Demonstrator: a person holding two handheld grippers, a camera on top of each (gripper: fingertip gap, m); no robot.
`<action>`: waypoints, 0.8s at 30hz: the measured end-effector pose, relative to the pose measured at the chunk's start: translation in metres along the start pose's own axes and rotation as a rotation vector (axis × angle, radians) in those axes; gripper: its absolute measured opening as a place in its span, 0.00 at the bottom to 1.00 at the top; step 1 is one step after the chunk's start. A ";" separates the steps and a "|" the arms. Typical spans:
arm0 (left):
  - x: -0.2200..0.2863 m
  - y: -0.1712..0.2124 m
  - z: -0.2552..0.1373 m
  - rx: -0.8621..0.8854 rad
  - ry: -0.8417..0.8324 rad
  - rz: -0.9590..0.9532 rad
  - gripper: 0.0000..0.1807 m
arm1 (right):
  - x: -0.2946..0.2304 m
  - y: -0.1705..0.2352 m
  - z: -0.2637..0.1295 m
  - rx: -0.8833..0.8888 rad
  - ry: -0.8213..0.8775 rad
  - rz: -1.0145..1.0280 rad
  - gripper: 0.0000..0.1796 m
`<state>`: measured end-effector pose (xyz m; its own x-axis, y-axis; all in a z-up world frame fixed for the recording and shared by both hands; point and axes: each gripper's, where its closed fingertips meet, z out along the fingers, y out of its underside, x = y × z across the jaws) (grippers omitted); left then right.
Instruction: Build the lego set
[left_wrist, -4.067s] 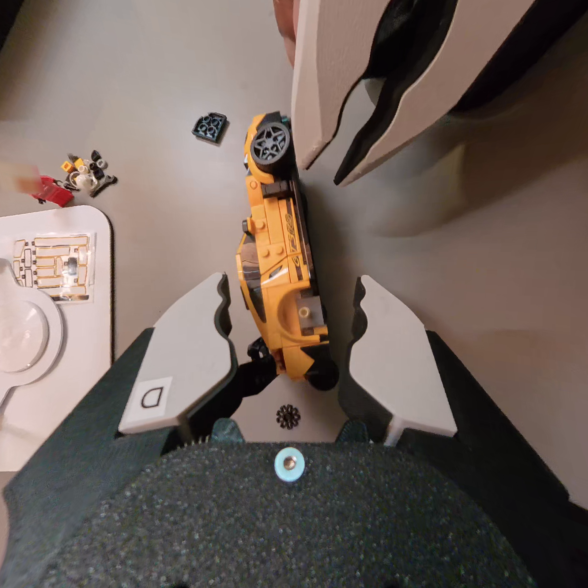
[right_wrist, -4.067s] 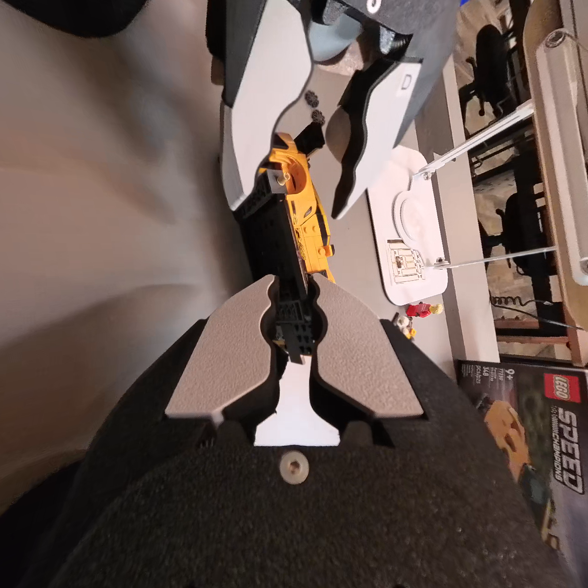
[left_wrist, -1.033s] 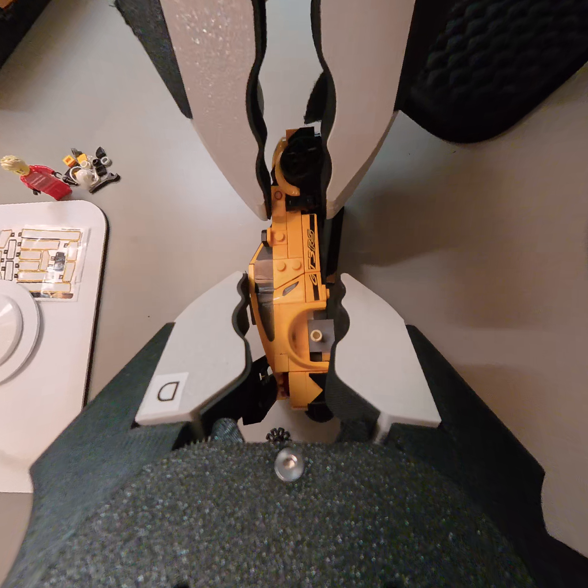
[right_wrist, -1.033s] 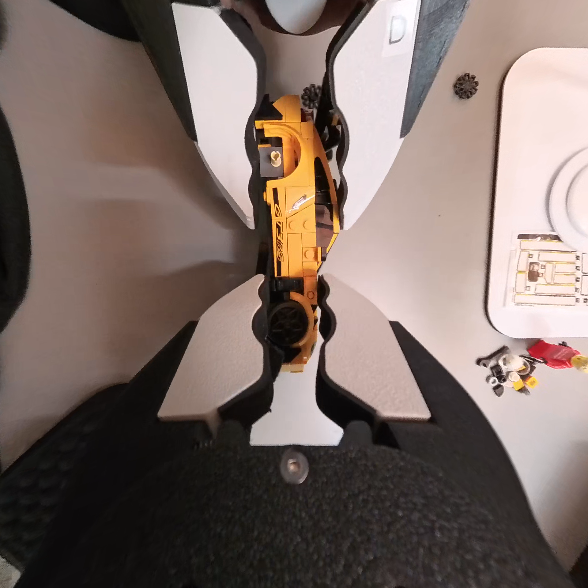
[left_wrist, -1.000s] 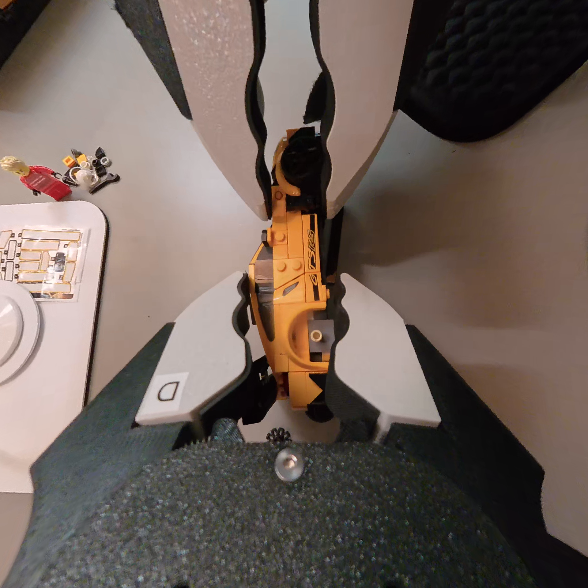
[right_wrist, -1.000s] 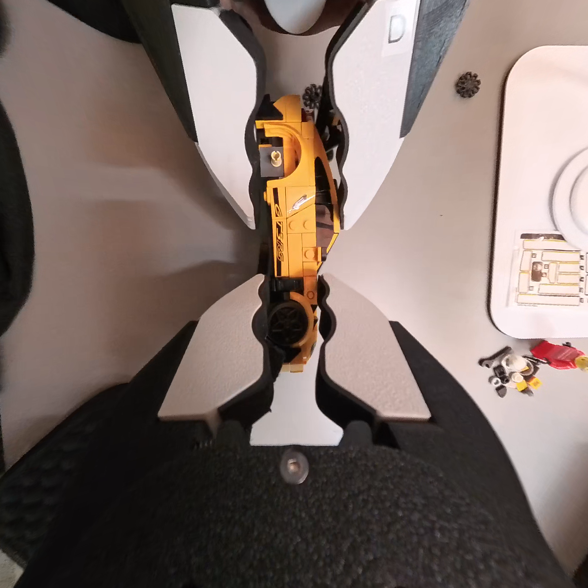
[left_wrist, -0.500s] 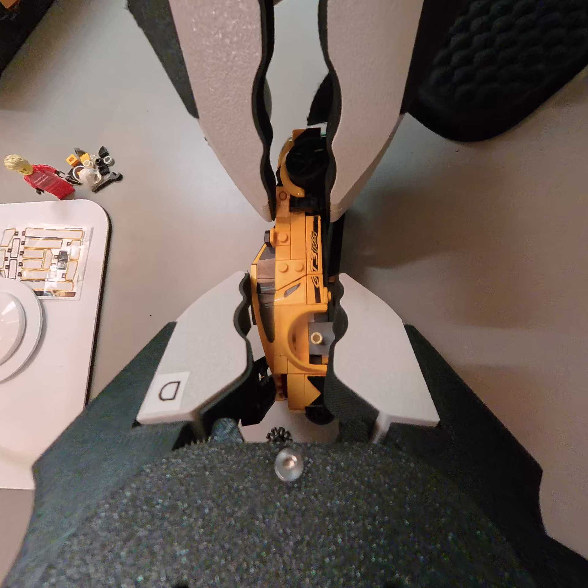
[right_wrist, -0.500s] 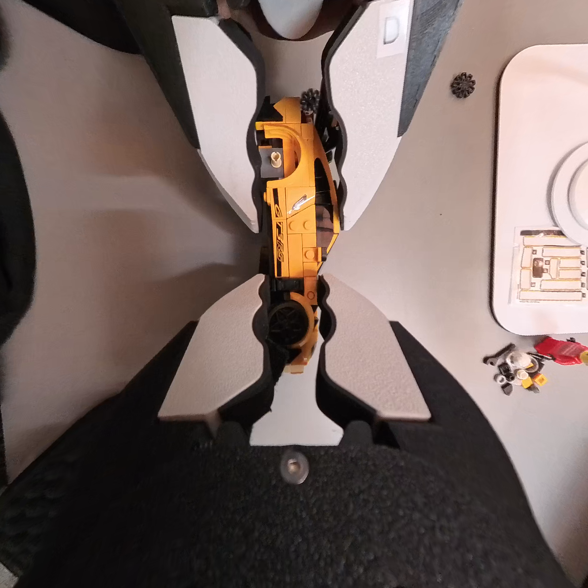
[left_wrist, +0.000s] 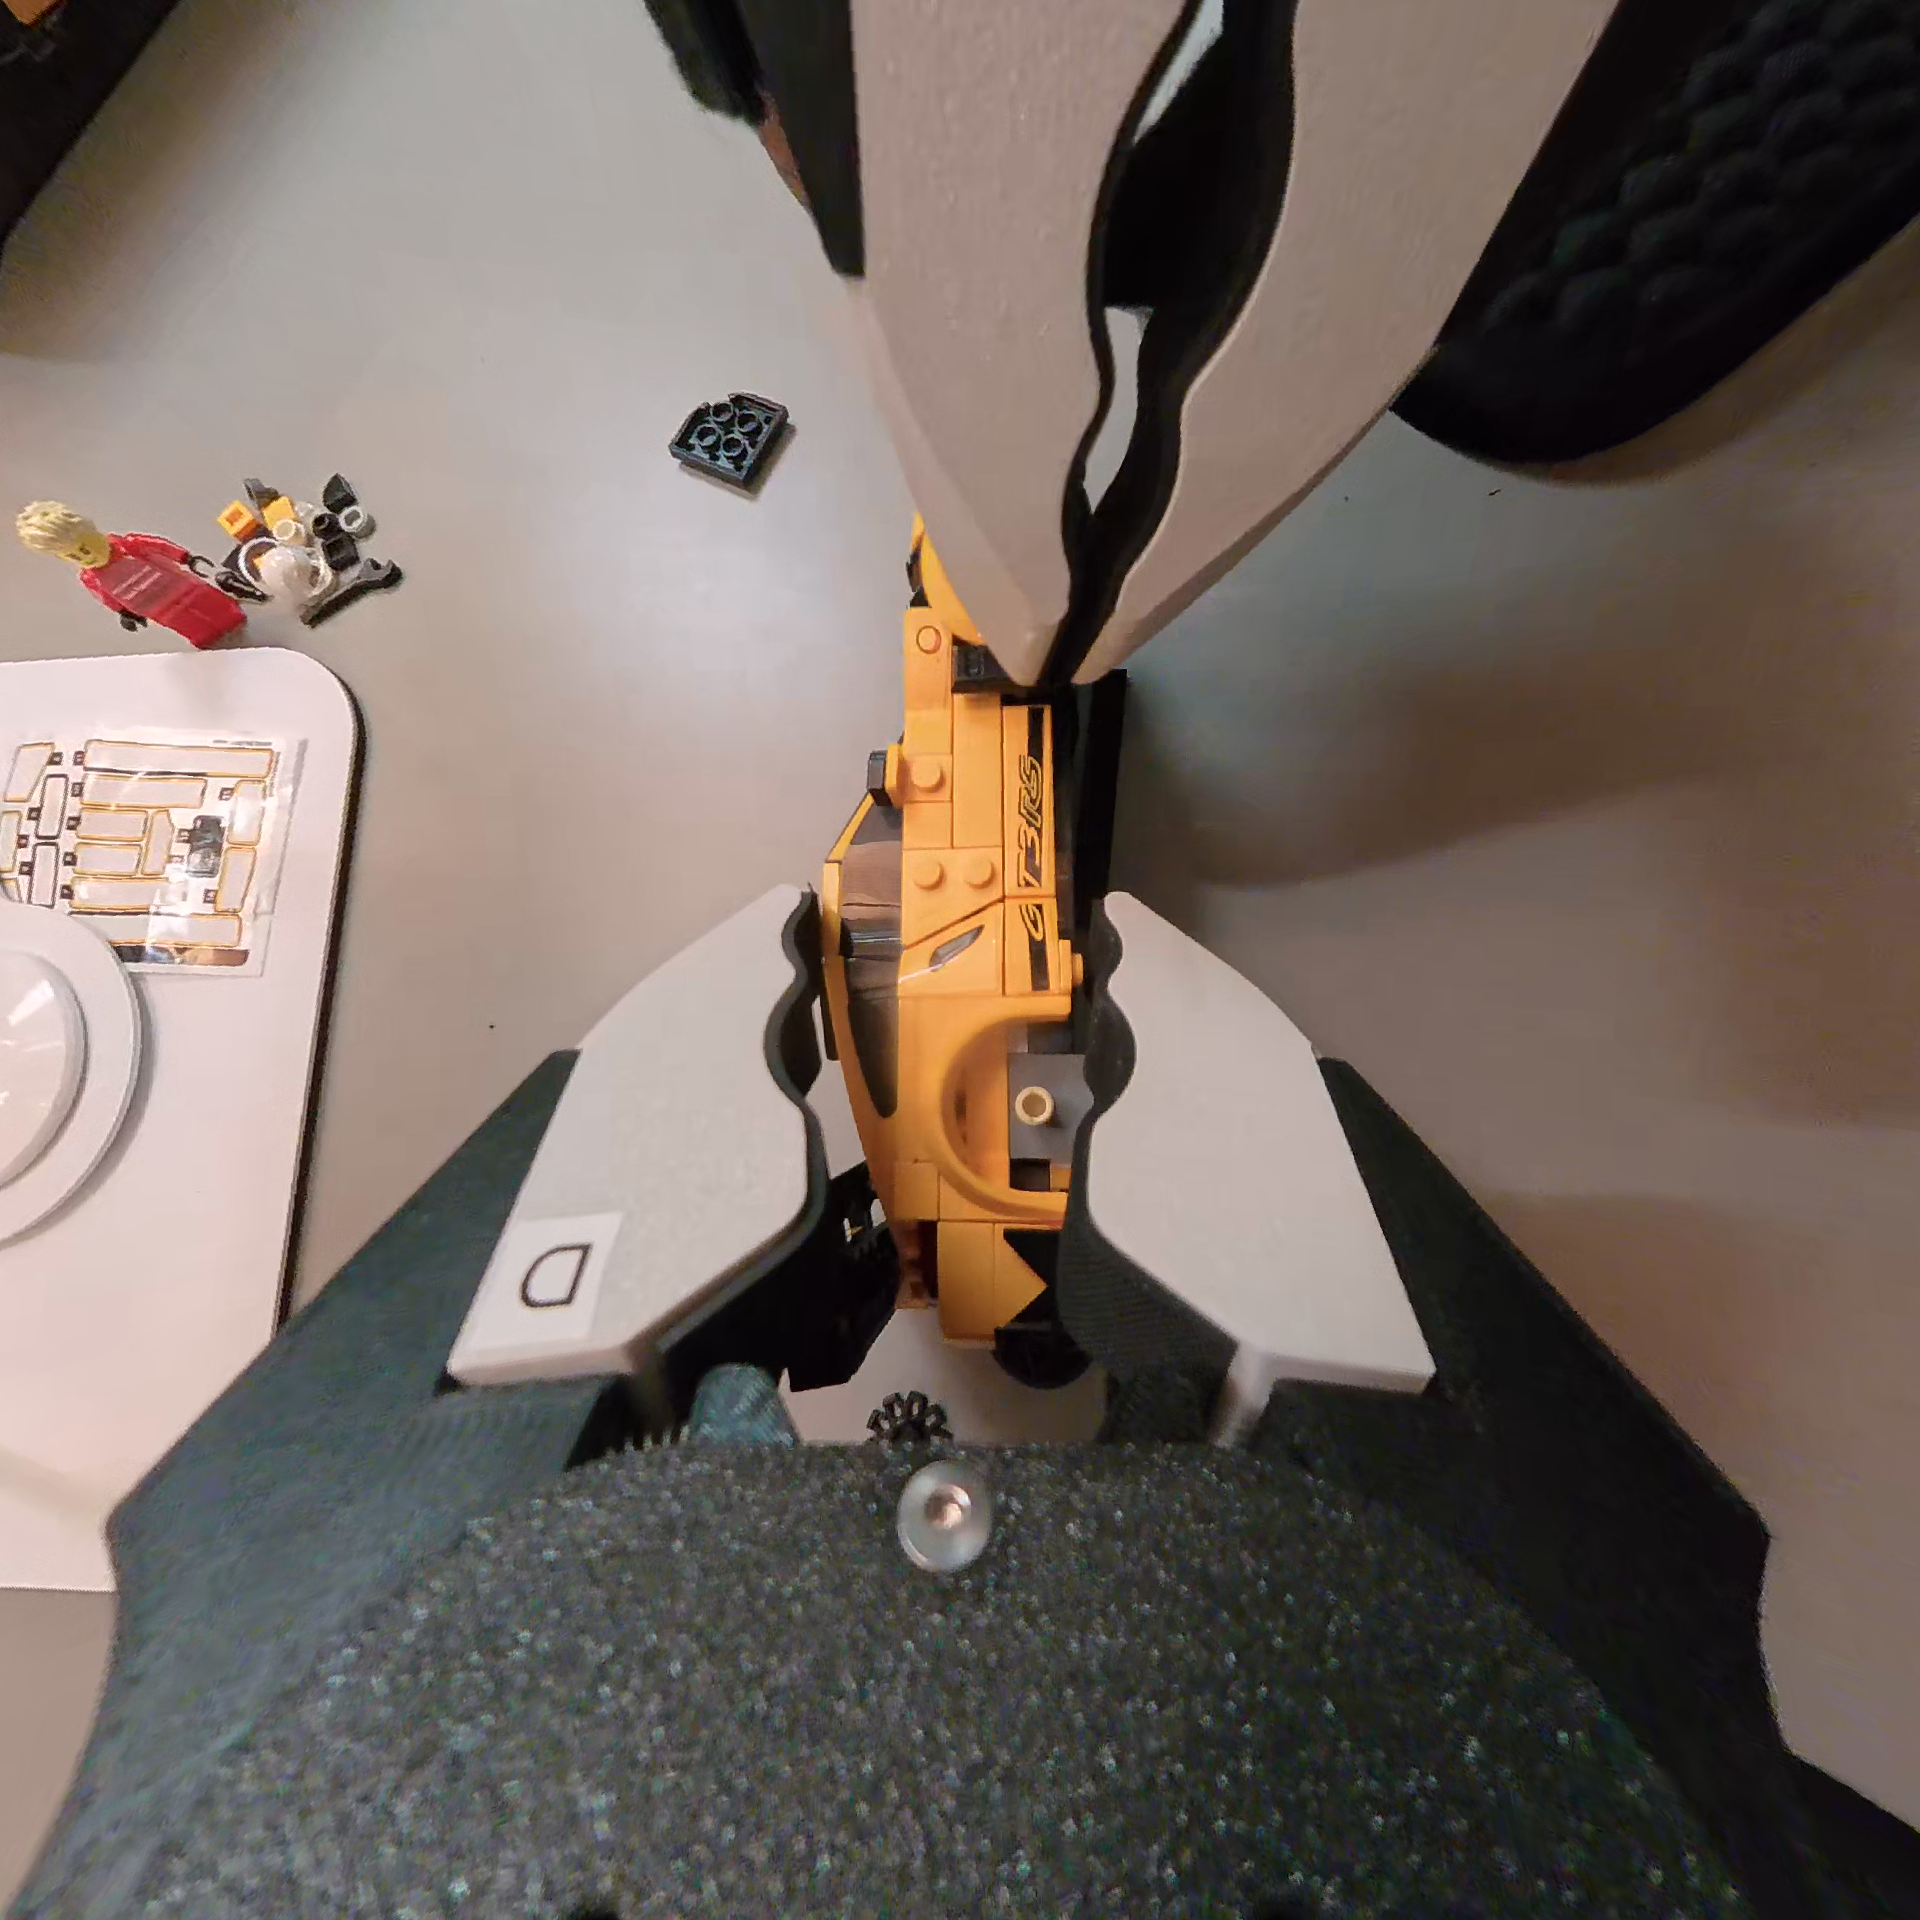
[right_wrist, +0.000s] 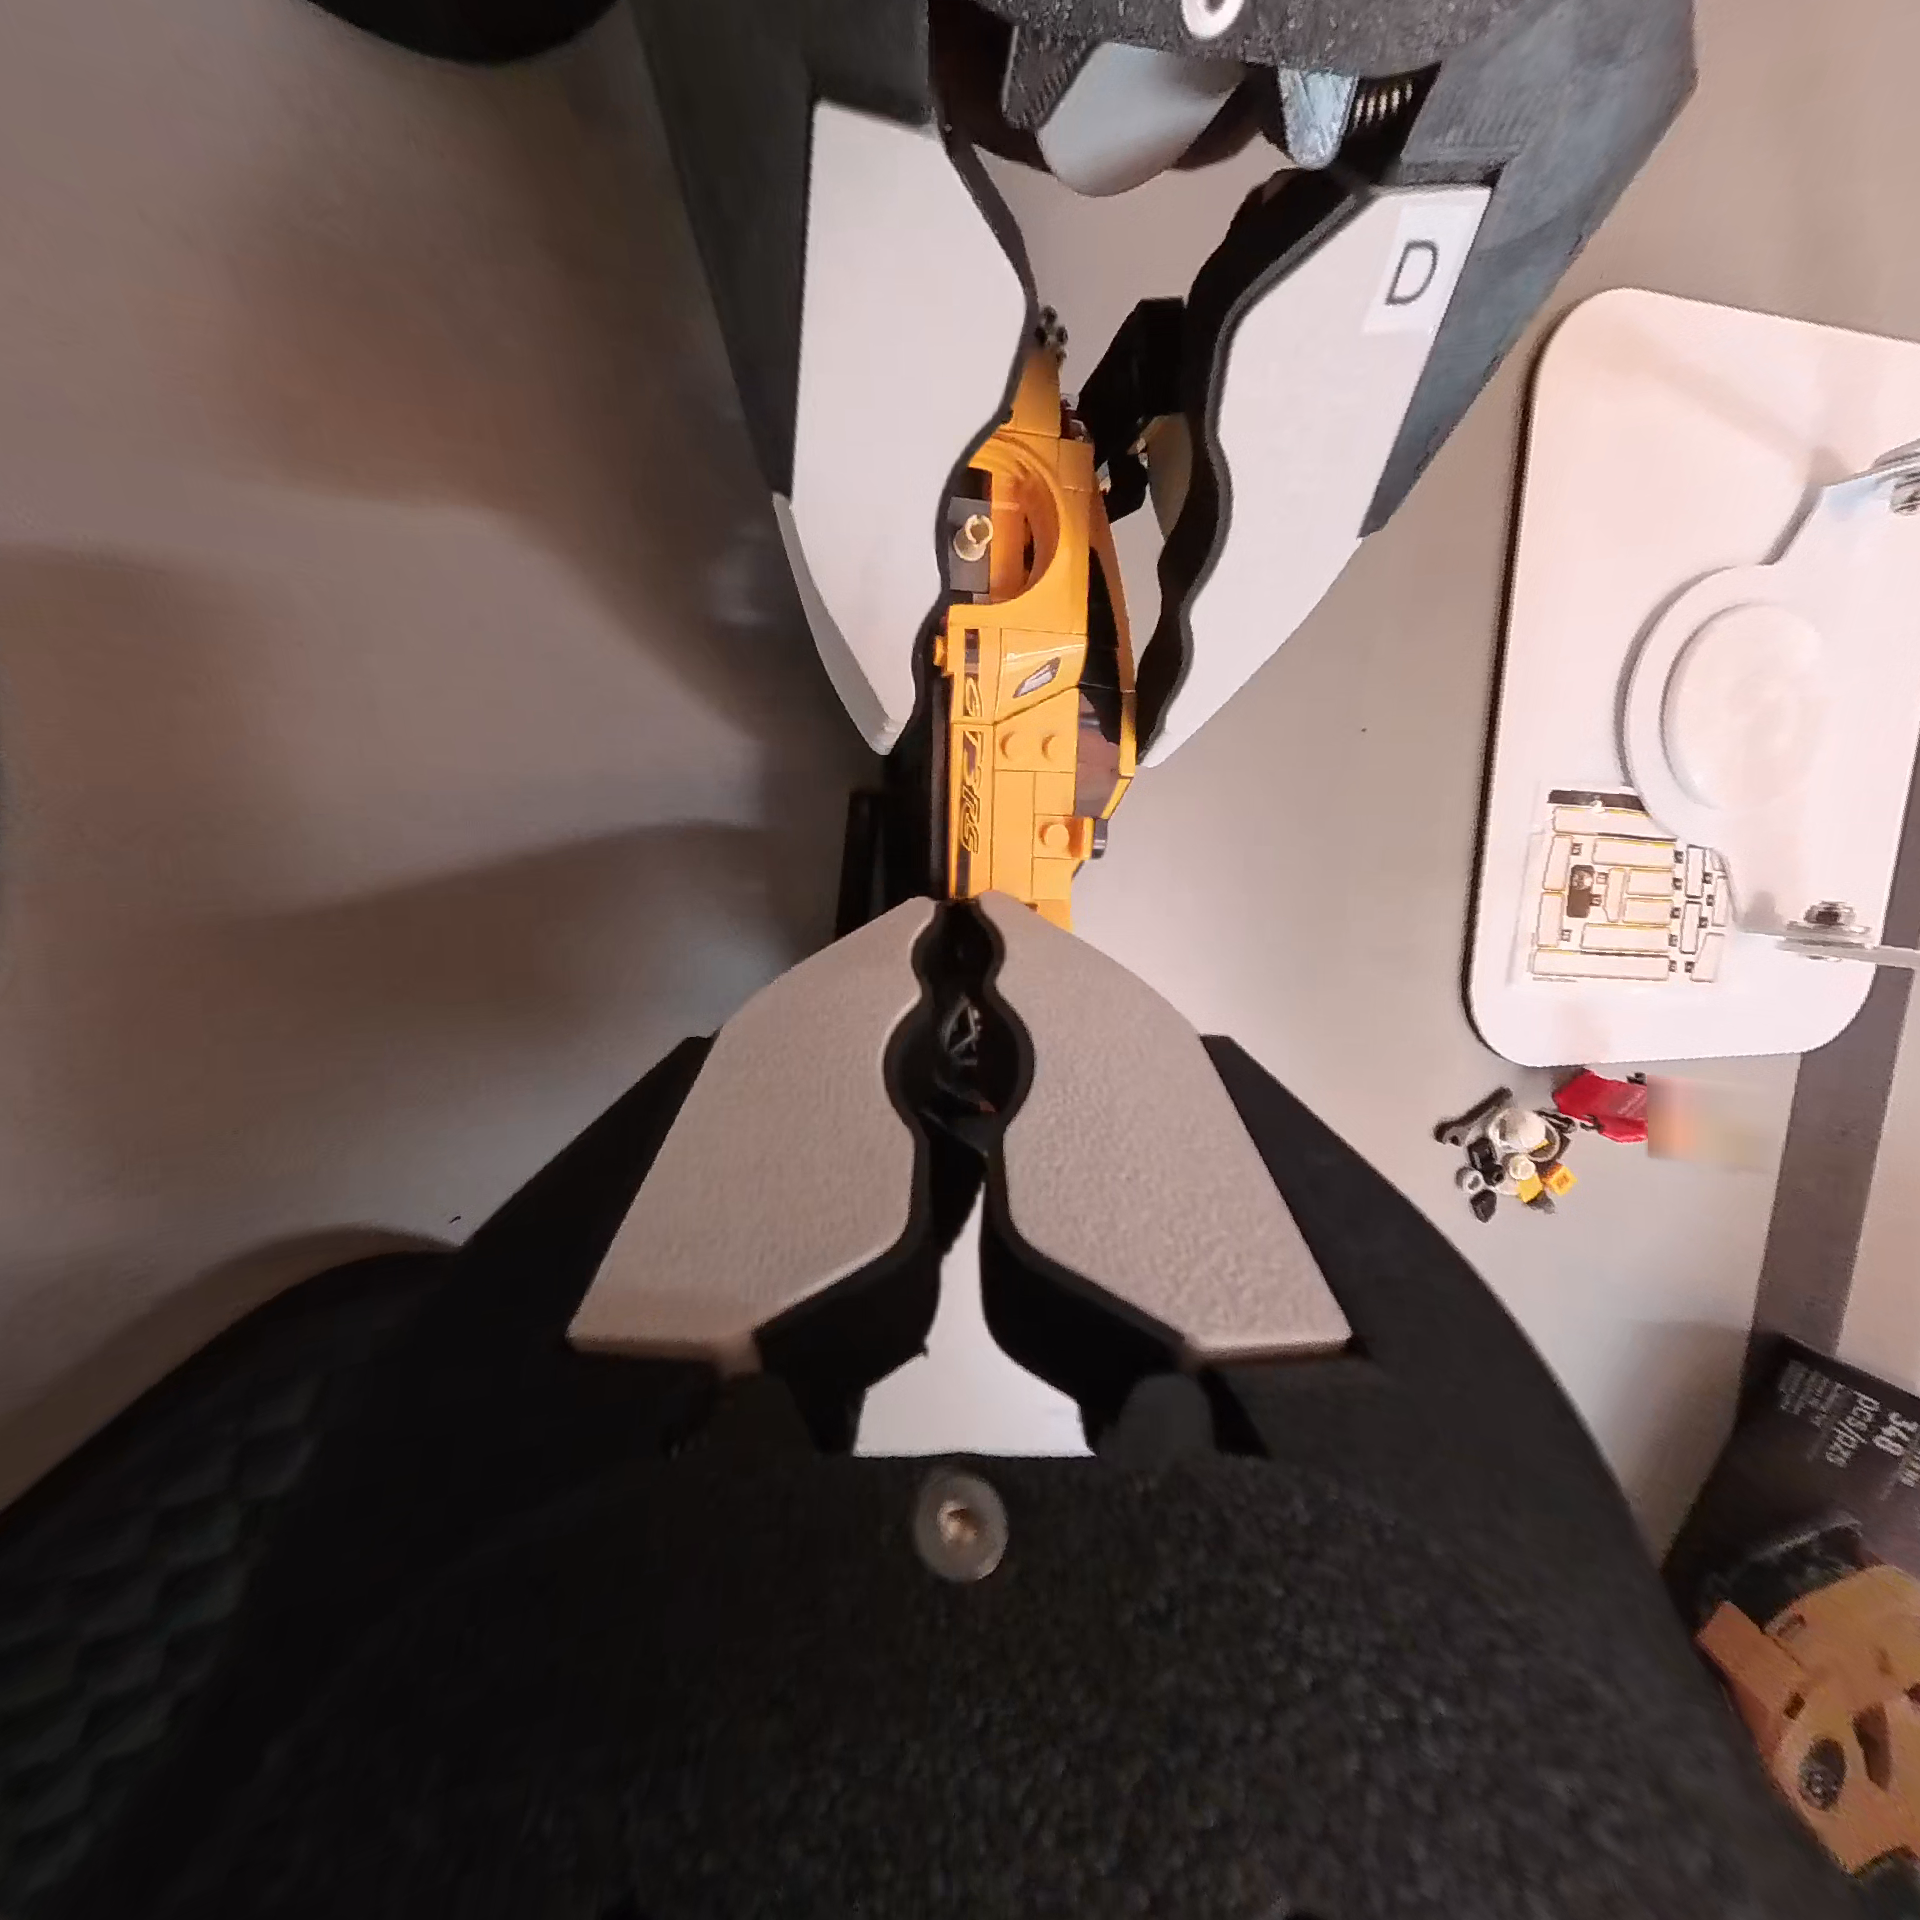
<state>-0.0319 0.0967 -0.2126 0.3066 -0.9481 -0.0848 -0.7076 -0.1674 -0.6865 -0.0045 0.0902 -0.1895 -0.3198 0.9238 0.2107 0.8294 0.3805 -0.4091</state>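
Black wheel (right_wrist: 961, 1039) now pinched off orange car (left_wrist: 966, 997).

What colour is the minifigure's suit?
Red; the minifigure shows best in the left wrist view.

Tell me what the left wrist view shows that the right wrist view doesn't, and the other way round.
Only the left wrist view shows the loose black plate on the table and a small black gear near the gripper base. Only the right wrist view shows the set's box at the lower right. Both show the orange car, clamped by the left gripper at one end, the right gripper closed at the other, plus the sticker sheet and red minifigure.
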 end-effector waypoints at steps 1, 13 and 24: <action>0.000 0.000 0.000 0.000 0.000 0.001 0.27 | 0.000 0.000 0.000 -0.007 0.002 0.003 0.00; 0.001 0.001 0.000 -0.001 -0.003 0.015 0.27 | 0.000 0.000 0.000 -0.033 -0.065 0.089 0.00; 0.001 0.001 -0.001 -0.006 -0.001 0.005 0.27 | -0.001 0.019 -0.018 0.094 0.124 0.217 0.17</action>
<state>-0.0329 0.0953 -0.2125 0.3042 -0.9484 -0.0891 -0.7131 -0.1647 -0.6814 0.0193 0.0957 -0.1815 -0.0761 0.9738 0.2141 0.8245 0.1823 -0.5357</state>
